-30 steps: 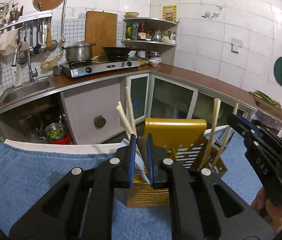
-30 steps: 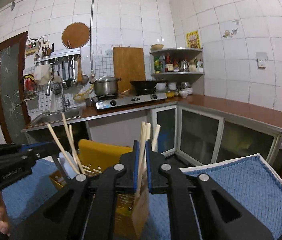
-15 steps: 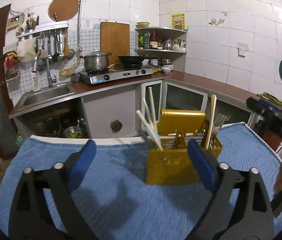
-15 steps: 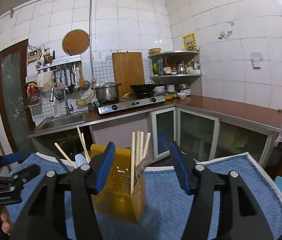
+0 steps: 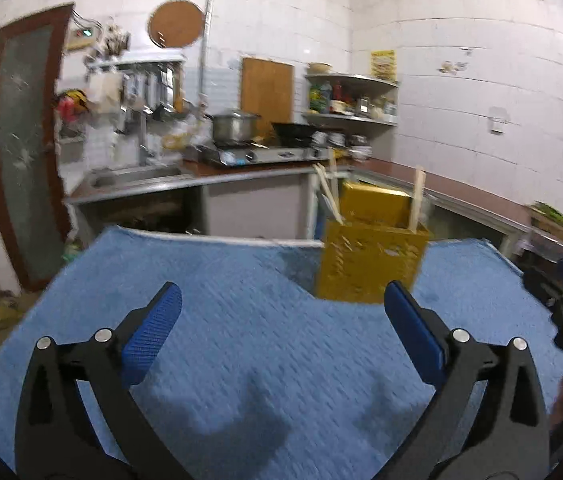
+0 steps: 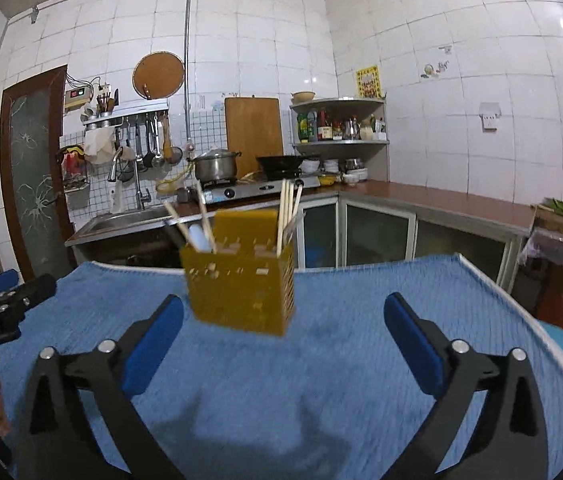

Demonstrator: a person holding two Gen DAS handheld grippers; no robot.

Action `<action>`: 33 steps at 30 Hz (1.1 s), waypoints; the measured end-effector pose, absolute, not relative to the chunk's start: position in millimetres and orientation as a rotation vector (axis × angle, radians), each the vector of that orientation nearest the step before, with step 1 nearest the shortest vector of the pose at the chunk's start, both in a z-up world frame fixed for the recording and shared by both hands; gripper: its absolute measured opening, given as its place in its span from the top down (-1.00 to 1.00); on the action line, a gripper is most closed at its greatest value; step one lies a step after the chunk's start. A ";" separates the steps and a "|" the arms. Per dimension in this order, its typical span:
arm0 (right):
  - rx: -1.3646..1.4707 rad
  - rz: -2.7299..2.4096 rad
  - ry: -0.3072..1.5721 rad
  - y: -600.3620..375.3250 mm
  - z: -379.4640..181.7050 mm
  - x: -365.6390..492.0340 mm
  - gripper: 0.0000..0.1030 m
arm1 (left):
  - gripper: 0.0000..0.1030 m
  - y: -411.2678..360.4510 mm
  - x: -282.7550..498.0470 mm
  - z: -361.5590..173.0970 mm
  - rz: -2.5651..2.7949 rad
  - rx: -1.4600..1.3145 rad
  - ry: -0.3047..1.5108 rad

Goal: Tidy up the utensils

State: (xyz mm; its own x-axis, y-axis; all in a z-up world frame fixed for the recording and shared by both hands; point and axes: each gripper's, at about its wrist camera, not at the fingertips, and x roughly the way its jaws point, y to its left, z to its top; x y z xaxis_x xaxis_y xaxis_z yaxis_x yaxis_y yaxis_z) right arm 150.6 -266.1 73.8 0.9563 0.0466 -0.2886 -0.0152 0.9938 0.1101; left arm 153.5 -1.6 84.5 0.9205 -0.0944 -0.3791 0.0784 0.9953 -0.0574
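Yellow perforated plastic holder (image 6: 241, 284) stands upright on the blue towel (image 6: 321, 380) that covers the tabletop, toward its far edge. Chopsticks (image 6: 287, 212) stand in its right-hand compartment; more sticks and a pale handle (image 6: 198, 238) lean out of the left one. No loose utensil is seen on the towel in either view.

Left hand-held gripper (image 5: 281, 332): jaws opening, blue pads spread wide, nothing between them, well short of the holder (image 5: 371, 264). Right hand-held gripper (image 6: 283, 340): jaws also opening, spread wide and empty, holder ahead and apart. Each gripper shows at the edge of the other's view, flanking the holder.

Judgement: both grippers stand clear of the loaded holder, so a placing step appears complete, and the task looks near its end or done. Left view is motion-blurred, so exact stick count per compartment is uncertain.

Next move, if any: find a remaining utensil outside these views, or straighten the leaning left sticks. That calls for a narrow pinch on one stick without tipping the light holder.
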 end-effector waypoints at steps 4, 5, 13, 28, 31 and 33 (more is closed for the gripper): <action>0.053 0.048 0.292 -247.1 51.8 127.9 -0.91 | -0.90 0.4 135.0 62.6 -0.103 -0.044 0.378; 0.051 0.052 0.292 -245.3 47.2 124.4 -0.91 | -0.90 -0.2 131.1 57.5 -0.096 -0.038 0.368; 0.068 0.058 0.285 -242.6 18.1 119.8 -0.91 | -0.90 -10.5 115.3 26.0 -0.016 0.054 0.274; 0.053 -0.001 0.257 -245.6 16.1 113.6 -0.91 | -0.90 -5.6 117.9 18.6 -0.022 0.046 0.297; 0.051 -0.009 0.258 -245.2 16.8 113.9 -0.91 | -0.90 -6.6 116.5 19.4 -0.023 0.052 0.289; 0.052 -0.020 0.257 -245.8 16.9 113.2 -0.91 | -0.90 -6.3 116.5 19.6 -0.022 0.053 0.289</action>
State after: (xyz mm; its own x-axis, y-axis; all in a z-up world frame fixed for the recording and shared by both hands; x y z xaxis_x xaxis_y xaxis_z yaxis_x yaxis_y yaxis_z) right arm 113.2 -245.8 16.9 0.9671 -0.0130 -0.2541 0.0264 0.9984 0.0493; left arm 116.5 -6.3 19.6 0.9584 -0.0145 -0.2852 0.0297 0.9984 0.0491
